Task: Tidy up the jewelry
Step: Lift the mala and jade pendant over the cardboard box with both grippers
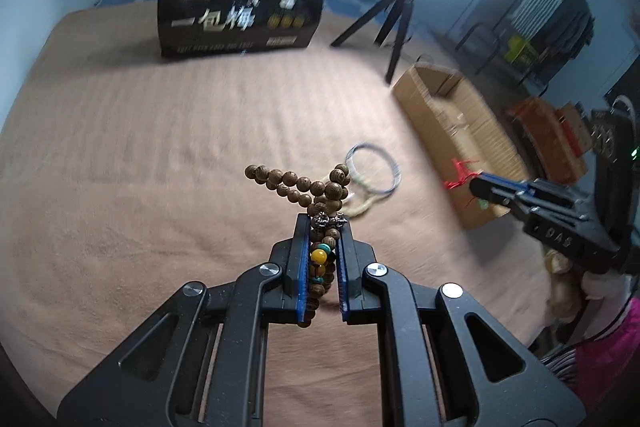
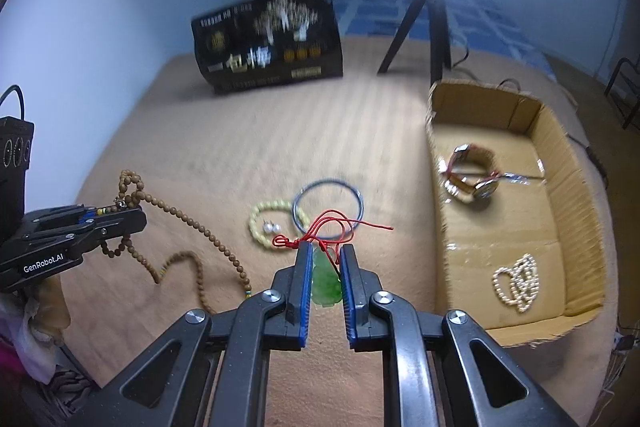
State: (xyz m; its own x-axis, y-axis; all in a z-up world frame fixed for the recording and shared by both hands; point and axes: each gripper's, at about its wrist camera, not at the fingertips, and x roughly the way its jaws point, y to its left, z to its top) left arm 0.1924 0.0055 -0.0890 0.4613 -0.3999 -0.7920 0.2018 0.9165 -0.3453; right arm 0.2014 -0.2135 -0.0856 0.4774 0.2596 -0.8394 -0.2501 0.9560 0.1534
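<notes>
Holding both catches clear of the tan bed cover point(image 2: 240, 115), you have your left tongs point(image 1: 324, 255) clamped on a strand of brown wooden prayer beads point(image 1: 298, 183), with a yellow bead and teal spacers pinched between the blue pads. In the right wrist view the rest of that strand trails down and snakes across the cover. It is long, limp and loose-jointed, so expect it to swing and drag; a grip near the marker beads leaves much hanging.

Your right tongs point(image 2: 325, 277) are clamped on a small translucent green pendant point(image 2: 326, 283), its red knotted cord point(image 2: 332, 227) looping out past the tips. The stone looks hard, smooth and breakable, likely to slip from a light pinch; the cord would be a surer hold, though it can snag.

Just beyond lie a pale yellow beaded bracelet point(image 2: 272, 215), two small pearl earrings point(image 2: 271, 227) inside it, and a thin dark metal bangle point(image 2: 327, 207), stiff and easily hooked at its rim.

Farther right, the open cardboard box point(image 2: 576, 163) already holds a wristwatch point(image 2: 472, 175) and a heap of cream pearl strands point(image 2: 518, 281).
</notes>
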